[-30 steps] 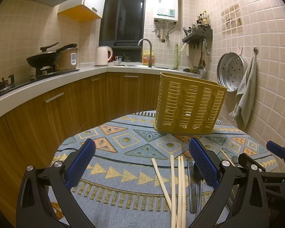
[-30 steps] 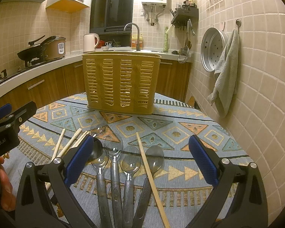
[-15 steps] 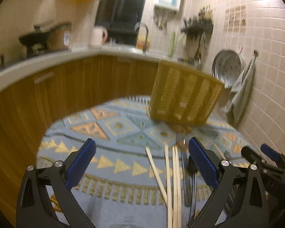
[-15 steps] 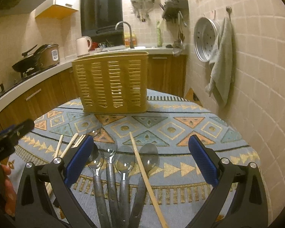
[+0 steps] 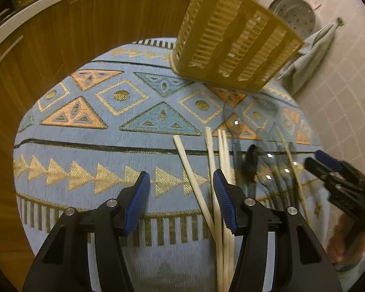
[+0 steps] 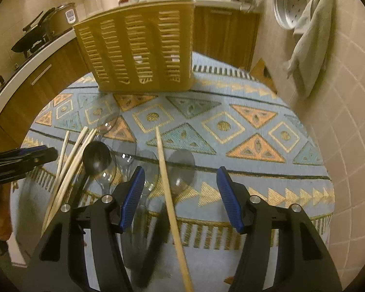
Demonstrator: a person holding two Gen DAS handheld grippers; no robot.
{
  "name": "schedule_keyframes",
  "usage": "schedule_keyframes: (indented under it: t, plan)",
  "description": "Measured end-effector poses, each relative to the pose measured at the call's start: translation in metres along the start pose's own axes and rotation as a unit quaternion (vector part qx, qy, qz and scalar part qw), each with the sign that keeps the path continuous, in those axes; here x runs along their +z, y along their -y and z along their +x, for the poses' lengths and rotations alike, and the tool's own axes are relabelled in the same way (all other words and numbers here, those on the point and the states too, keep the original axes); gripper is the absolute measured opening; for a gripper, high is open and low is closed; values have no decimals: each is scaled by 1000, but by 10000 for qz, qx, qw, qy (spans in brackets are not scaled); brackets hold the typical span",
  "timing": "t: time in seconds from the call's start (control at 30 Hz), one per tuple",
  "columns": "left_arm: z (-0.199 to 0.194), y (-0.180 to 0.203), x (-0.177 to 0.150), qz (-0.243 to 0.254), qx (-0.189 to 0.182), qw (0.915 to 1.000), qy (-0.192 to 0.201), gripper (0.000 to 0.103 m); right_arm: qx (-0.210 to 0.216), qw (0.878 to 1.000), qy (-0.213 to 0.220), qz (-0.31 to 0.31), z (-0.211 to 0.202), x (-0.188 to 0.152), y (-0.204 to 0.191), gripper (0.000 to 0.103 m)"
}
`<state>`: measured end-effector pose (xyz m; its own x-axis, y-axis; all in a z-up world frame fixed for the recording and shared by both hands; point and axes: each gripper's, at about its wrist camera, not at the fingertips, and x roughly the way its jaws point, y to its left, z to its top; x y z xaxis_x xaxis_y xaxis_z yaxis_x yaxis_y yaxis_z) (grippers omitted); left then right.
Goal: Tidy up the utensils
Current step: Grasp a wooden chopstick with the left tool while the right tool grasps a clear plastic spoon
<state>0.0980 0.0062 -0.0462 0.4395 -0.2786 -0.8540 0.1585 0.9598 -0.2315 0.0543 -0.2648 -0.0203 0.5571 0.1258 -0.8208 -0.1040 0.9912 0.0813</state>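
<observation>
Left gripper: jaws apart, empty; risks scattering pale wooden chopsticks.
Right gripper: jaws apart, straddling lone wooden chopstick; may snag clear plastic spoons.

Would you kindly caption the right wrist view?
Open right gripper above a lone wooden chopstick and clear plastic spoons, before a yellow slotted basket.

- Showing on the left tool matte black angular arms, ending in ribbed blue pads.
- Carrying round silver screws at the joints.
- Wearing the same black frame, blue pads and silver screws on the right tool.
- Showing bare skin at frame edges.
</observation>
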Motion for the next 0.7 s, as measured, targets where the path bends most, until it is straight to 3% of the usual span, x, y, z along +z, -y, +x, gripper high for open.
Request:
schedule_keyframes:
  t: [0.17,0.3,0.37,0.47,0.57,0.7]
  plan:
    - [9,21,8,409,480,9978,-211,50,210,9986,-474,34,3,8,17,55]
    - [18,38,9,889,941,9909,-365,49,718,9909,-1100,283,18,10,30,44]
    - [19,42,7,1136,1175,9858,-380,42,911,9864,-1321,365,25,11,33,43]
    - [20,48,8,1314,1181,9834,-408,31,1099,9812,-1553,329,28,10,28,38]
    - [19,50,8,1459,1217,9811,-373,12,1065,9821,-1532,243,22,10,24,37]
    - [18,47,7,1561,1197,9799,-343,7,1231,9811,-1495,-4,13,13,8,36]
